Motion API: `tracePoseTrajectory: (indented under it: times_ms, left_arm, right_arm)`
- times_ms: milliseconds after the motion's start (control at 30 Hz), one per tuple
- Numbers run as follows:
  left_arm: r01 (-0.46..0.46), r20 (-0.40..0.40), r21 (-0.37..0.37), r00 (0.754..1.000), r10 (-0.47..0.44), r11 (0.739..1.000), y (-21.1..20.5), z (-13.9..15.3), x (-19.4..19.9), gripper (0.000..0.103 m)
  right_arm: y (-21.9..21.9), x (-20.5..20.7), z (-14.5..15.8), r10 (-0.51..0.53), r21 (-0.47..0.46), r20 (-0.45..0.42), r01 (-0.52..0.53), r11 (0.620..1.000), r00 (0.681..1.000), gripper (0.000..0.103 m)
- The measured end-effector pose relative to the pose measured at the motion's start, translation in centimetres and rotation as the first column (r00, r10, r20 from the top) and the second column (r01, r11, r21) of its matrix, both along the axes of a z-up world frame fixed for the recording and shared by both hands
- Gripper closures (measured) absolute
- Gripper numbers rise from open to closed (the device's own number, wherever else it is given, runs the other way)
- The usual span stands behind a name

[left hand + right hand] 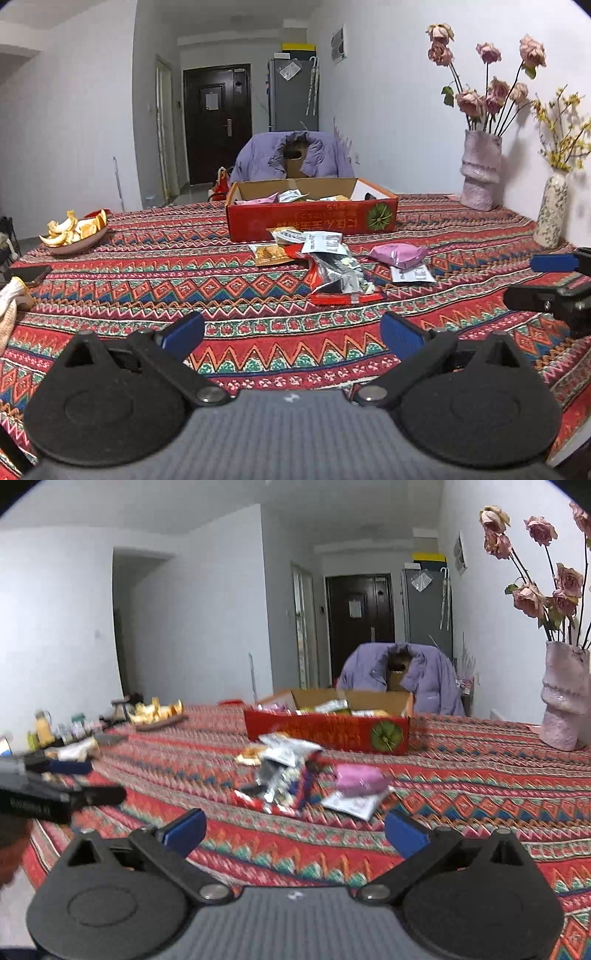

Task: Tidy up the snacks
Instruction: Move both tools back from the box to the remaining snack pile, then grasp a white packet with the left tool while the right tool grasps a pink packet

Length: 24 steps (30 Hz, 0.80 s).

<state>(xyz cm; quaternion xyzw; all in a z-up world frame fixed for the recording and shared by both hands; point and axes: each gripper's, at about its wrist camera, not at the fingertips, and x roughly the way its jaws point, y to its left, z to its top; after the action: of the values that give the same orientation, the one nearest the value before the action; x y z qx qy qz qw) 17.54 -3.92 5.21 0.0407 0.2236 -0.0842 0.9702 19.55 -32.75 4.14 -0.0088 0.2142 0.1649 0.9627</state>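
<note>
A red cardboard box (314, 219) with open flaps stands mid-table and holds several snack packets; it also shows in the right wrist view (328, 731). In front of it lies a loose pile: a red-and-silver bag (338, 277), an orange packet (269, 254), a white packet (323, 242) and a pink packet (399, 254) (360, 780). My left gripper (291, 338) is open and empty, short of the pile. My right gripper (295, 832) is open and empty, near the pink packet; it also shows at the right edge of the left wrist view (554, 280).
The table wears a red patterned cloth (258, 332). A plate of orange peels (75, 232) sits at the left. Two vases with flowers (480, 170) (552, 210) stand at the right by the wall. A chair with a purple jacket (291, 157) is behind the box.
</note>
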Motion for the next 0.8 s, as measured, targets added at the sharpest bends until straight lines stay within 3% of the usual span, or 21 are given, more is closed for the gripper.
tracePoseTrajectory:
  times_ms: [367, 567, 800]
  left_arm:
    - [0.057, -0.072, 0.071, 0.996, -0.052, 0.996, -3.2, -0.3, 4.1, 0.0]
    - [0.058, -0.097, 0.063, 0.994, -0.052, 0.996, -4.6, -0.5, 8.0, 0.0]
    - [0.071, -0.119, 0.034, 0.991, -0.067, 0.997, -6.5, -0.4, 15.7, 0.0]
  right_arm:
    - [-2.1, 1.6, -0.9, -0.079, 0.021, -0.02, 0.08, 0.997, 0.997, 0.0]
    - [-2.6, 5.8, -0.8, -0.097, -0.002, -0.07, 0.097, 0.995, 0.993, 0.0]
    - [-1.9, 13.0, -0.7, -0.029, -0.017, -0.132, 0.027, 0.999, 0.991, 0.003]
